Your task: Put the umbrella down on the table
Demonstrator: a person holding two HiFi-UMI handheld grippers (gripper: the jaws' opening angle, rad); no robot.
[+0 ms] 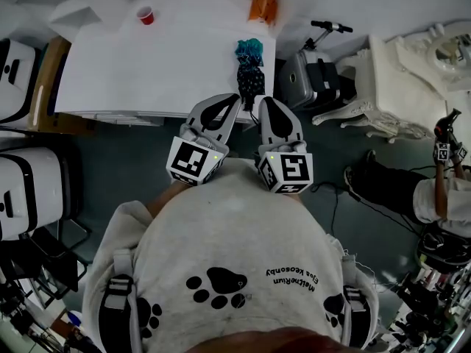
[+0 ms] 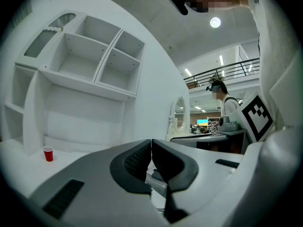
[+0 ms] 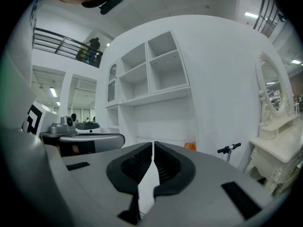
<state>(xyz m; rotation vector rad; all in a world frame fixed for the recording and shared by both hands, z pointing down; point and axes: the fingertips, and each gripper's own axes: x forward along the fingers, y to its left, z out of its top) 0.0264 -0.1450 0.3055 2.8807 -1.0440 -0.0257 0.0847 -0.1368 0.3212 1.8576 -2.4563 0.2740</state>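
1. The umbrella [image 1: 250, 68] is seen folded and lying on the white table [image 1: 147, 72], close to its near right corner, with its teal end pointing far.
2. The left gripper [image 1: 229, 101] is held just near of the table edge. Its jaws are closed on each other, and nothing is gripped between them.
3. The right gripper [image 1: 263, 105] is held beside it, just near of the umbrella's near end. Its jaws are likewise clenched together and empty.
4. The task is judged done, since the umbrella rests on the table and is touched by neither gripper. Nothing is left to do, unless the grippers are to be drawn clear.
5. 2 other things are found on the table: a red cup [image 1: 146, 15] at the far left and an orange object [image 1: 263, 7] at the far edge. Both lie well apart from the umbrella.
6. To the right of the table a scooter [image 1: 331, 26] and a white dressing table [image 1: 397, 72] are seen. Another person [image 1: 441, 193] is seated further right.
7. No obstruction is seen between the grippers and the umbrella.
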